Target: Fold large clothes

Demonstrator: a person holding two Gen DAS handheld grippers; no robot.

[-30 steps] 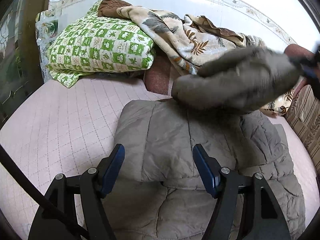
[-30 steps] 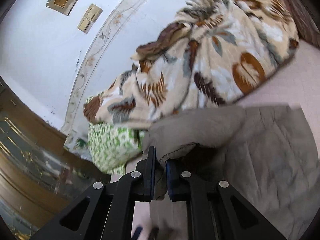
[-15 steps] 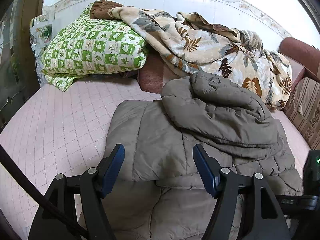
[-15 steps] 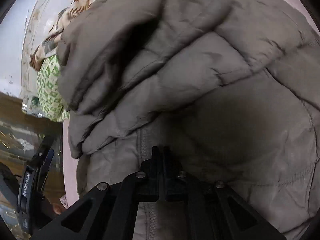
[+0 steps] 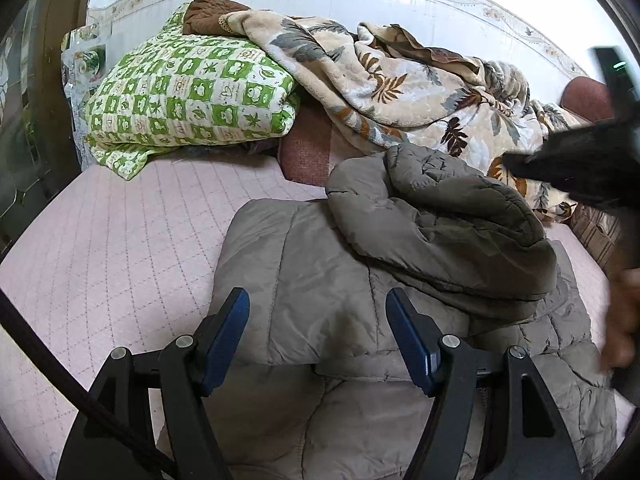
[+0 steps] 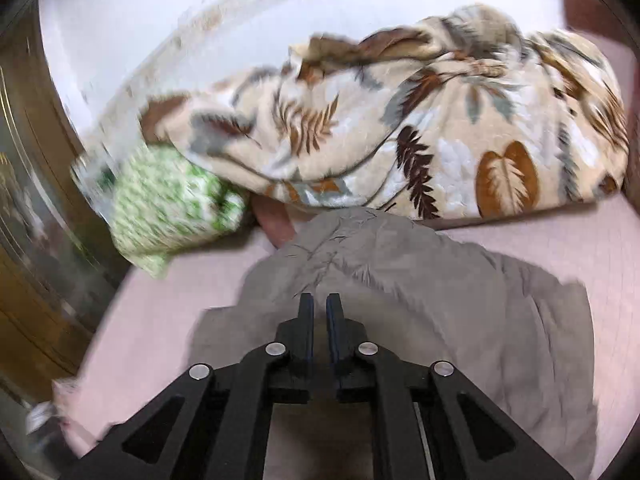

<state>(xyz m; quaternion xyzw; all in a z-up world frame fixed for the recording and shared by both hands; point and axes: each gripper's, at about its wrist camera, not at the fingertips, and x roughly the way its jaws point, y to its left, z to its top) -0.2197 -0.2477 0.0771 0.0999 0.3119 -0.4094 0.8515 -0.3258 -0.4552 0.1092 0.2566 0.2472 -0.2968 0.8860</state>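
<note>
A grey puffer jacket (image 5: 304, 264) lies spread on the pink quilted bed (image 5: 120, 240). Its sleeve (image 5: 440, 216) is folded over and rests across the jacket's upper right part. My left gripper (image 5: 316, 300) hovers open just above the jacket's near part, with nothing between its blue pads (image 5: 224, 328). In the right wrist view my right gripper (image 6: 320, 300) is shut and empty, held above the jacket (image 6: 440, 300). In the left wrist view the right gripper (image 5: 580, 160) is a blurred black shape at the right, clear of the sleeve.
A green checked quilt (image 5: 188, 96) and a leaf-patterned blanket (image 5: 392, 92) are piled at the head of the bed against the white wall. A hand (image 5: 624, 320) shows at the right edge. A dark wooden frame (image 6: 36, 240) stands on the left.
The right gripper carried the sleeve over the jacket, let it drop there, and has pulled away from it. The sleeve now lies folded on the jacket. The left gripper has not moved.
</note>
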